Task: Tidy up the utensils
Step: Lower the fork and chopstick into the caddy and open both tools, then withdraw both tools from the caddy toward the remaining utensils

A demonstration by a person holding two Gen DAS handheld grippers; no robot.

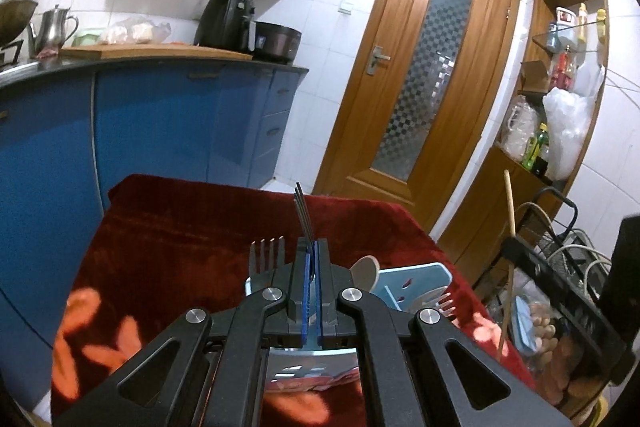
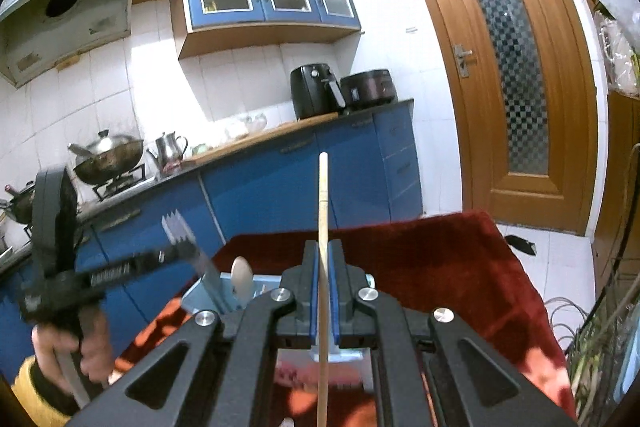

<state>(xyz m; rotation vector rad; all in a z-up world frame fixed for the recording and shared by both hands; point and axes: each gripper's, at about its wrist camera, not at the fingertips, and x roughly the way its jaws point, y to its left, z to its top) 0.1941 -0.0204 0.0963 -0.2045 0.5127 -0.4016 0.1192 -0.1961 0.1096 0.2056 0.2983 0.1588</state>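
Carrying a fork (image 1: pixel 303 215) in my left tongs (image 1: pixel 311 251), chopstick (image 2: pixel 323 219) clamped in right tongs (image 2: pixel 325 259); next, lower both into the blue holder (image 1: pixel 408 287)

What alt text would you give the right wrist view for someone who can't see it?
The right tool is shut on a slim pale wooden chopstick pointing up, above a light blue plastic utensil holder on a dark red floral cloth. At left, the left tool holds a metal fork over the holder, which contains a wooden spoon.
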